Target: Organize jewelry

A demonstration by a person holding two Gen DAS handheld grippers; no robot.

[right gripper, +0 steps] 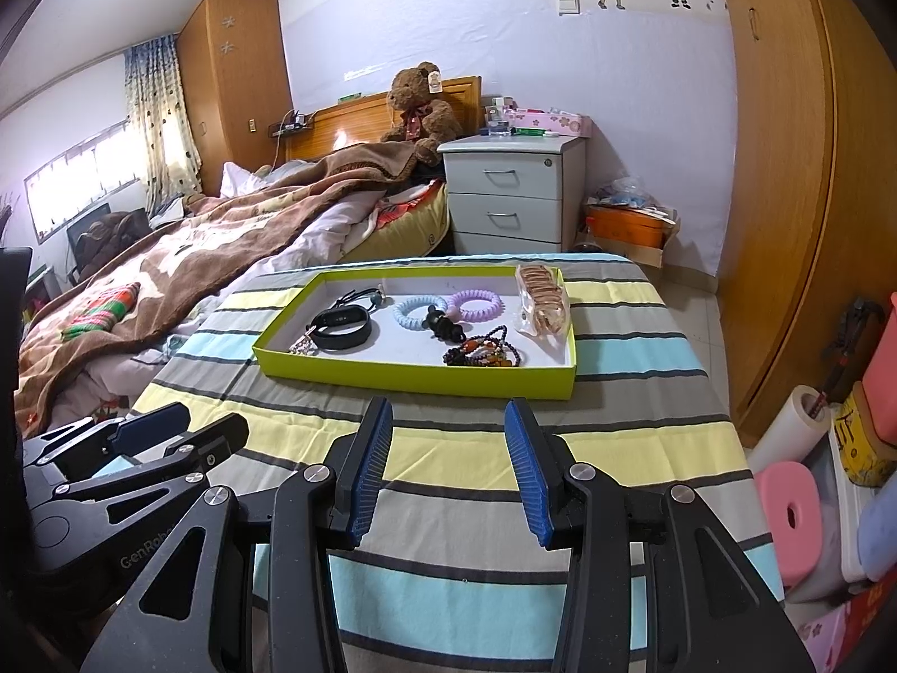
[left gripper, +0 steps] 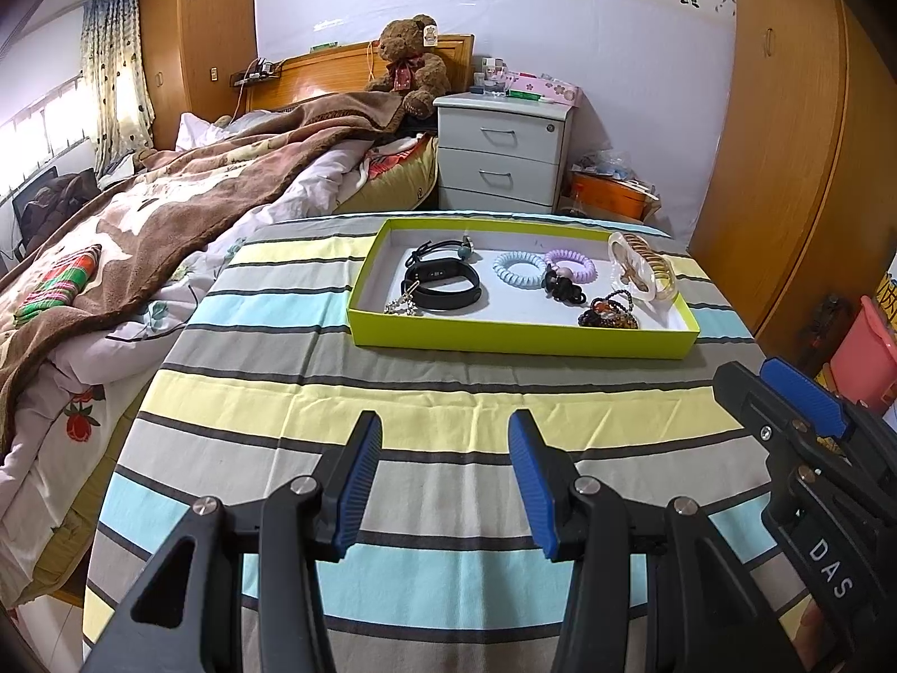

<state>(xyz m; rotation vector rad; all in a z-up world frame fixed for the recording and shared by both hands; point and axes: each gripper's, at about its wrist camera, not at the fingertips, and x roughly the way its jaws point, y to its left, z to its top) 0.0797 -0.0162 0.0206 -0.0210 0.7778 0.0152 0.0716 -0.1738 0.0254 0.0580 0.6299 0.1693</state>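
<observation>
A: Take the lime-green tray (left gripper: 521,339) as the landmark. What lies in it?

B: At its left end, a black fitness band (left gripper: 445,286), with a thin black cord bracelet (left gripper: 443,249) behind it and a small silvery chain (left gripper: 401,305) at the near-left corner. In the middle, a pale blue coil hair tie (left gripper: 518,269) touches a lilac coil hair tie (left gripper: 572,263), and a small black clip (left gripper: 560,286) sits just in front of where they meet. At the near-right corner lies a dark beaded bracelet (left gripper: 608,311). A clear packet of gold bangles (left gripper: 642,272) leans on the right wall.

A: And the claws?

B: Both hover on the near side of the tray, over the striped cloth (left gripper: 426,404), well apart from the jewelry. The left gripper (left gripper: 445,476) has its blue pads parted with only cloth between them. The right gripper (right gripper: 448,465) is the same: parted, holding nothing. Each shows at the edge of the other's view.

A: Anything between them and the tray?

B: Only bare cloth.

A: Around the tray?

B: Beyond it stands a white nightstand (left gripper: 504,151); left of that, a bed with a brown blanket (left gripper: 185,207) and a teddy bear (left gripper: 412,64) against the headboard. Right of the tray, a wooden wardrobe (left gripper: 785,168), with a pink stool (right gripper: 787,510) on the floor nearer the camera.
</observation>
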